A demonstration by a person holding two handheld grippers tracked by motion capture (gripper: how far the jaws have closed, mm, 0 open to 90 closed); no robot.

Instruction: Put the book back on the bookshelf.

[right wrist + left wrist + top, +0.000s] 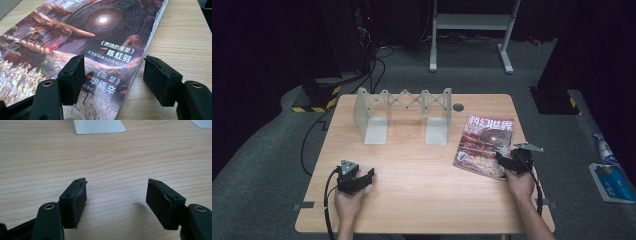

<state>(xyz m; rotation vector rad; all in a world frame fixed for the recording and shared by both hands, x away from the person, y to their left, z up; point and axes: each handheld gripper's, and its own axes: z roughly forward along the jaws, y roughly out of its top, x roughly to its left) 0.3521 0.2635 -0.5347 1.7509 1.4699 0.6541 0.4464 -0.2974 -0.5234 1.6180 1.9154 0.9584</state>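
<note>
Glossy flat magazine (100,50), pale woodgrain table (412,200)

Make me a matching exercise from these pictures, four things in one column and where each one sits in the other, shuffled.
1. magazine
2. expandable rack
3. left gripper
4. right gripper

A. open, over bare wood at the table's near left
B. standing at the back of the table
C. open, jaws either side of the magazine's near right edge
D. lying flat at the table's right

Pairs: 1-D, 2-B, 3-A, 4-C
</note>
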